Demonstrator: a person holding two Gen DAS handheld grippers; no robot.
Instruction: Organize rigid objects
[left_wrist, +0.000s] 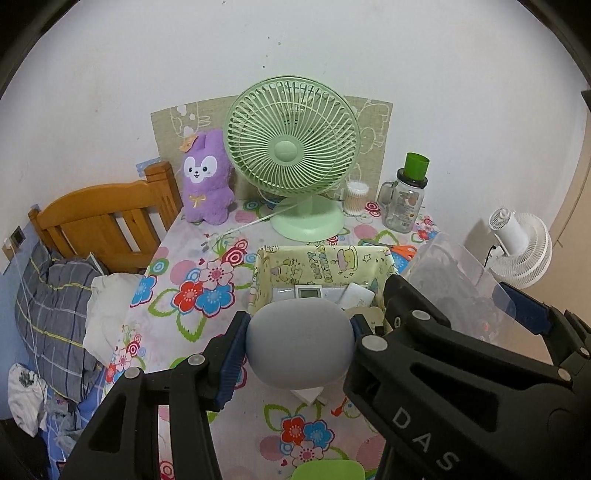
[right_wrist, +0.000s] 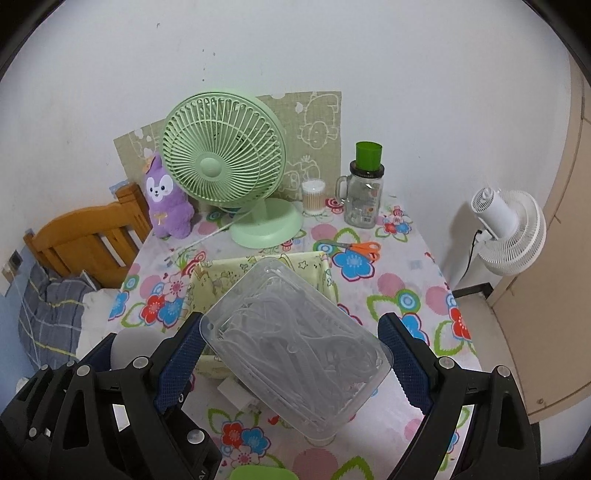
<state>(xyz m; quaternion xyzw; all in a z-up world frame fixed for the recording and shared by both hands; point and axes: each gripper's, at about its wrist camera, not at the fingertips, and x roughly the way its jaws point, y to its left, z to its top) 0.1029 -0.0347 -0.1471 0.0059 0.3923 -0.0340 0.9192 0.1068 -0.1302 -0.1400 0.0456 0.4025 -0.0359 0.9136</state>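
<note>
Left claw (left_wrist: 299, 345): pinching 1 grey rounded object (left_wrist: 299, 341), held above the near edge of the fabric basket (left_wrist: 325, 264). Right claw (right_wrist: 295, 354): clamped on 1 clear plastic box (right_wrist: 295, 343), tilted, over the same basket. Basket: on the floral desk (right_wrist: 406, 266), holding white devices (left_wrist: 310, 292). Beyond: orange scissors (right_wrist: 360, 248), green fan (right_wrist: 221, 166), purple plush (right_wrist: 168, 199), swab jar (right_wrist: 313, 197), glass jug (right_wrist: 364, 199).
</note>
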